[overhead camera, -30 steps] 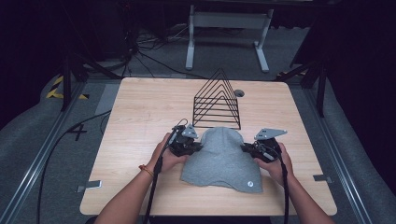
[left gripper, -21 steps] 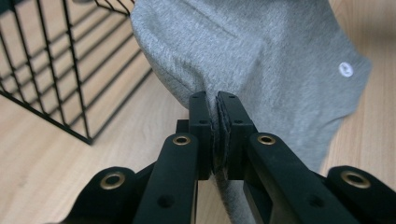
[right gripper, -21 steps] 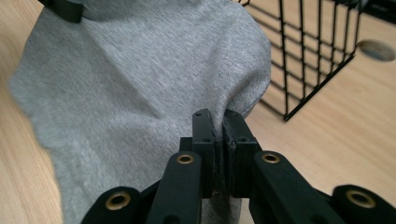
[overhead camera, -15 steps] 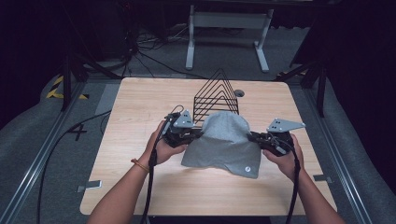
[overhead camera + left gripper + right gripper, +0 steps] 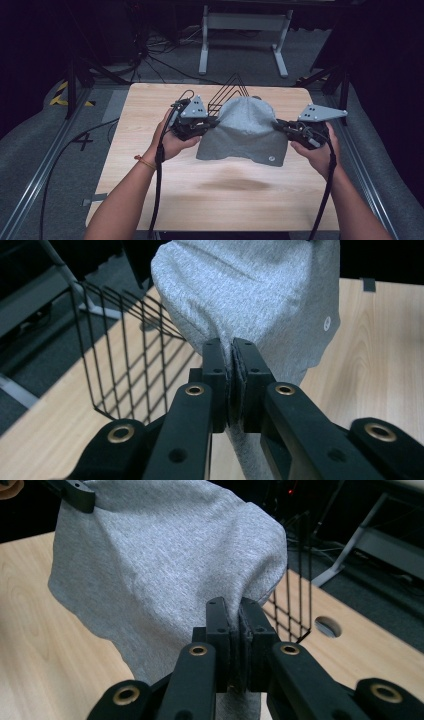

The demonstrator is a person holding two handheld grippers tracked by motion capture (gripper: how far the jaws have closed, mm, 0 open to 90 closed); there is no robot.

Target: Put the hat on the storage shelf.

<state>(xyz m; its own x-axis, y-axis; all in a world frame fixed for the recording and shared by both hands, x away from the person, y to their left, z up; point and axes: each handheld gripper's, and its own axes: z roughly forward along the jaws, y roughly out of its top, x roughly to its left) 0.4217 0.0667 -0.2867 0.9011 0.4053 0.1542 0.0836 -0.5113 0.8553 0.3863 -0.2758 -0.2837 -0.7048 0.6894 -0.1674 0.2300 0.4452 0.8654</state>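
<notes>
Grey cloth (image 5: 245,131) hangs clear above the surface (image 5: 150,115), stretched between both hands just at 6 o'clock of the black wire rack (image 5: 227,92). Left claw (image 5: 230,371) clenched on its left edge, right claw (image 5: 236,630) clenched on its right. Step judged: lift and carry; next move calls for an even pull, carrying it over the rack's peak.

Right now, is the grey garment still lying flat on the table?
No, the grey garment hangs in the air between the left gripper and right gripper, casting a shadow on the table.
</notes>
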